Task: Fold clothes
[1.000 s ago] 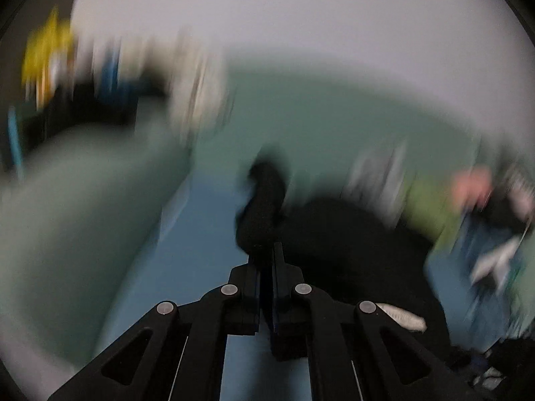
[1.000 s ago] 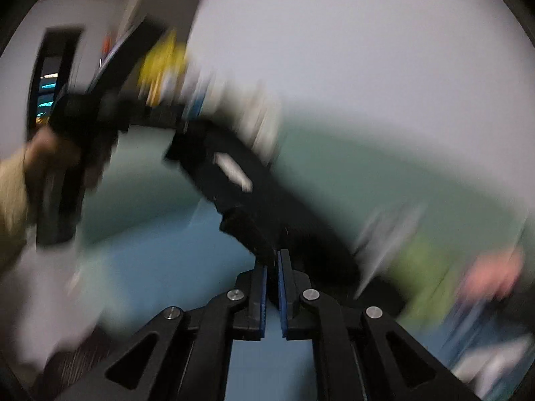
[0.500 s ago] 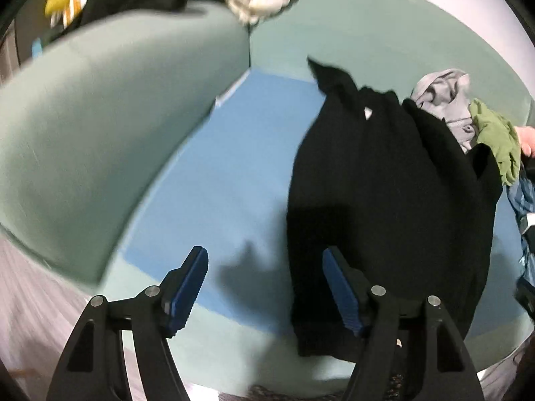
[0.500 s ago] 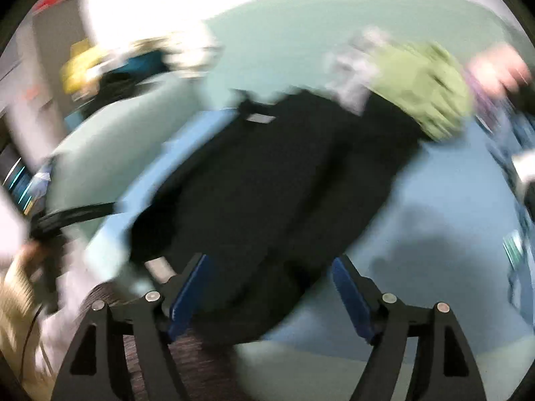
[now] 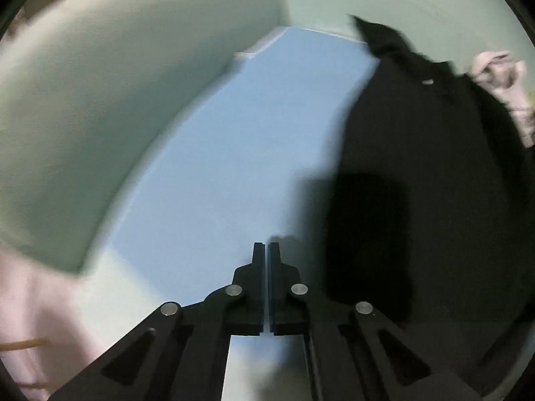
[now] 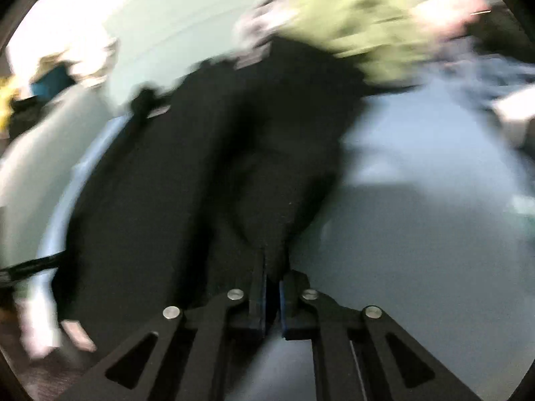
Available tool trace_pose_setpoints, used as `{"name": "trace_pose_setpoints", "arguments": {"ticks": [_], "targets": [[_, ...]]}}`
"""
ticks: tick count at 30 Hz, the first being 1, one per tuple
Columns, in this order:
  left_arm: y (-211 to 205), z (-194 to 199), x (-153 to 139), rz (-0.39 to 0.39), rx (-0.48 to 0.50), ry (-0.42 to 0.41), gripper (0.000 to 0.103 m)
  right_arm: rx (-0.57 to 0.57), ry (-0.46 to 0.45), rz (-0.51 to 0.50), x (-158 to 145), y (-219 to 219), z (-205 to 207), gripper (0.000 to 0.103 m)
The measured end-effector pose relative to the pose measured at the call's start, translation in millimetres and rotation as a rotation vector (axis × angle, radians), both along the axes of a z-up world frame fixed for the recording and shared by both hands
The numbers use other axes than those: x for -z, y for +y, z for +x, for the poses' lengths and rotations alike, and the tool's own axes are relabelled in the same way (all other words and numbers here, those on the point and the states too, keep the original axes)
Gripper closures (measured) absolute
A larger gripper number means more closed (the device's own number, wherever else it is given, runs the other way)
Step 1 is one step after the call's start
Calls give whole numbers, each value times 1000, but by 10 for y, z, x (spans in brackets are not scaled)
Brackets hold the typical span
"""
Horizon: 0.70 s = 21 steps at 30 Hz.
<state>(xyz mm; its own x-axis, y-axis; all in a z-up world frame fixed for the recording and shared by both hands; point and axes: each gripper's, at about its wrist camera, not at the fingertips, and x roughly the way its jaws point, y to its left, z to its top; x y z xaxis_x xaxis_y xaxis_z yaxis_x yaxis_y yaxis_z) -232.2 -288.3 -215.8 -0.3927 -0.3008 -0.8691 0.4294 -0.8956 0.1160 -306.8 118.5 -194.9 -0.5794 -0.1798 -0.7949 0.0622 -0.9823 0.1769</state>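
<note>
Black garment spread on a blue sheet, both grippers closed.

Left wrist view: the left gripper (image 5: 266, 245) has its fingers pressed together with nothing between them, over the pale blue sheet (image 5: 234, 153) just left of the black fabric garment (image 5: 418, 167), apart from its edge. Grey-green cushions (image 5: 100, 100) rise left of and behind the garment; a crumpled pale pink cloth (image 5: 501, 83) lies at its far right edge. Right wrist view, blurred: the right gripper (image 6: 272, 279) has its fingers closed on a fold at the garment's (image 6: 217, 167) near edge. A light green cloth (image 6: 361, 30) lies against the garment's far end.
</note>
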Motion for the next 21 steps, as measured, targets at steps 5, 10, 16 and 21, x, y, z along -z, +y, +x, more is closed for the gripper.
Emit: {"name": "trace_pose_setpoints", "arguments": {"ticks": [5, 10, 16, 21], "targets": [[-280, 483, 99, -5, 34, -120, 102, -119, -83, 150, 94, 409, 782, 93], [-177, -98, -348, -29, 146, 73, 92, -145, 32, 110, -364, 363, 570, 44], [483, -1149, -288, 29, 302, 161, 23, -158, 146, 12, -583, -107, -469, 45], [1133, -1269, 161, -180, 402, 42, 74, -267, -1, -31, -62, -818, -857, 54]]}}
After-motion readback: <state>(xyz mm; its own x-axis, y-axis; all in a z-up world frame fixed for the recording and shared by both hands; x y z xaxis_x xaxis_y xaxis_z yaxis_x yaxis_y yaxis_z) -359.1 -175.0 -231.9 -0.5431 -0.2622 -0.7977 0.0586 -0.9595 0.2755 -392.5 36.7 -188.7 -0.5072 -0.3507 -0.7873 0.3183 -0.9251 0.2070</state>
